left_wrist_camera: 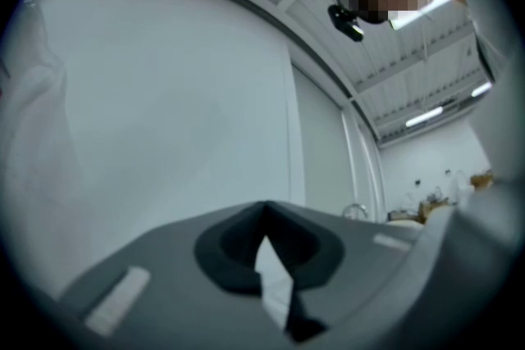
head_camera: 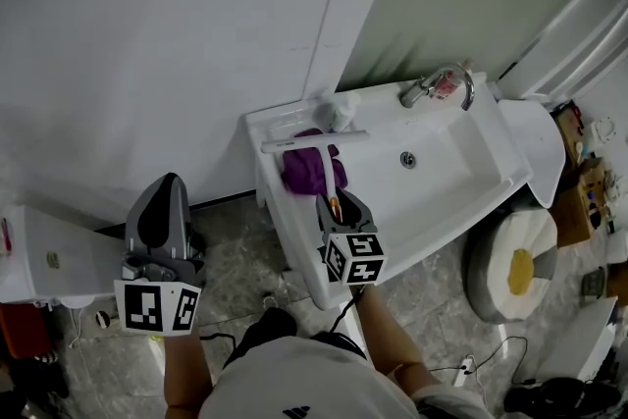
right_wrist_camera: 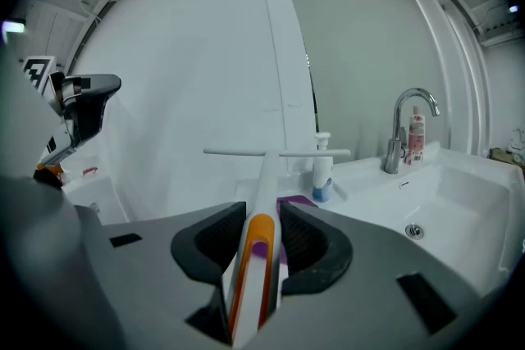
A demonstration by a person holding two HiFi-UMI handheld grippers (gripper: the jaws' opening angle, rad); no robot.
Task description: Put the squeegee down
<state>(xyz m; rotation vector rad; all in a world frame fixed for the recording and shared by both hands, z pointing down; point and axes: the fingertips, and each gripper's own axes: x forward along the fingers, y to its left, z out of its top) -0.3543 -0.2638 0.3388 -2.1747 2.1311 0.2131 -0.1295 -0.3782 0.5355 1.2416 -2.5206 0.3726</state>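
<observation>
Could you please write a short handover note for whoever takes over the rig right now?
Left gripper: shut, empty, held off to the left of the sink, facing the wall.
Right gripper: shut on the handle of the squeegee, with the blade end pointing toward the wall.
The squeegee is over the sink's left end, above a purple cloth. I cannot tell whether it touches the cloth.
Done: squeegee not yet released.
Left: set it down, probably on that end of the sink, open the jaws and pull back.

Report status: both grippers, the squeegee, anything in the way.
Left gripper shut, empty. Right gripper shut on squeegee, blade over the sink. Directly below it, purple cloth.
</observation>
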